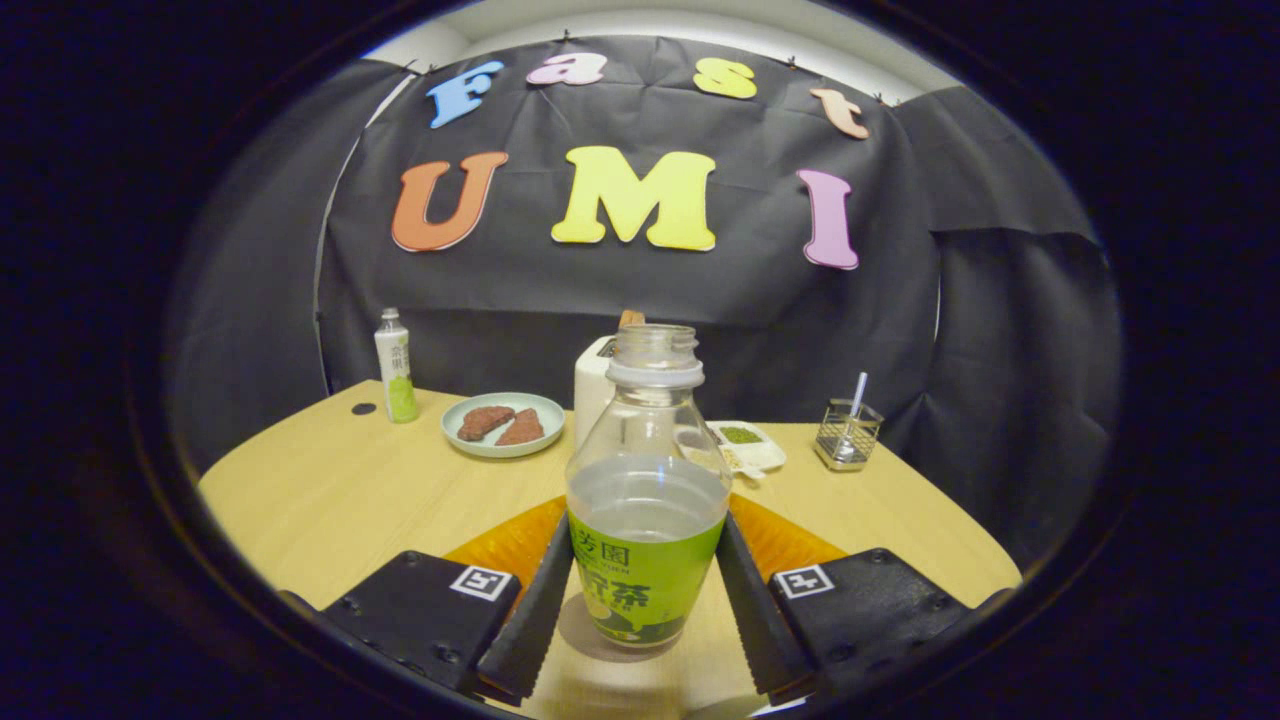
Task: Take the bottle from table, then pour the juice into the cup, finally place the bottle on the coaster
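Uncapped clear bottle (pixel 647 500) (green label, partly full) upright on the table, before an orange coaster (pixel 520 545).

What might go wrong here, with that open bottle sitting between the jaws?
1. The bottle has no cap and holds liquid, so a sudden tilt or jerk could spill it on the table.
2. The gripper has its jaws against the label, low on the bottle; a loose hold could let it slip or tip.
3. The white appliance and small dish stand close behind, so a careless swing might knock them.
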A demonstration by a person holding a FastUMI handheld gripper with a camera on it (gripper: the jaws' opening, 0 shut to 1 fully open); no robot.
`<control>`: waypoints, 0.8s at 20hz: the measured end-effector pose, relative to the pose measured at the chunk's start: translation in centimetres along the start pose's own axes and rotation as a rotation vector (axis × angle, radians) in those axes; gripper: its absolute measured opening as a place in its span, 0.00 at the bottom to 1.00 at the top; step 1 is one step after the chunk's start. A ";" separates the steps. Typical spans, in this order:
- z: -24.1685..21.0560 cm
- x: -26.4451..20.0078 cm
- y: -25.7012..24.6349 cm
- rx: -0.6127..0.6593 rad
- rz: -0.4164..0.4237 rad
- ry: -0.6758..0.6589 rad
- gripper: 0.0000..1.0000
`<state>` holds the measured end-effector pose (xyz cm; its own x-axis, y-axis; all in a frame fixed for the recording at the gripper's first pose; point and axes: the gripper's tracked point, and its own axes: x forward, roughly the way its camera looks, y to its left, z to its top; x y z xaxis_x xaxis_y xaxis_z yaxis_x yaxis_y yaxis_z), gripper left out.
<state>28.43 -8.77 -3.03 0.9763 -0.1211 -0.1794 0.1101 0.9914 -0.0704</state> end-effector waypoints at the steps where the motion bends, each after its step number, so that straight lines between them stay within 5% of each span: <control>1: -0.8 0.6 0.7 -0.006 0.010 0.013 0.81; 10: -3.3 1.4 1.6 0.090 0.003 0.032 0.85; 12: -3.5 1.1 1.8 0.089 0.023 0.028 0.98; 16: -3.1 0.7 2.4 0.060 0.056 0.022 1.00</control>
<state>28.81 -6.63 -6.39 0.9769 -0.0656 -0.2032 0.0667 0.9978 -0.0010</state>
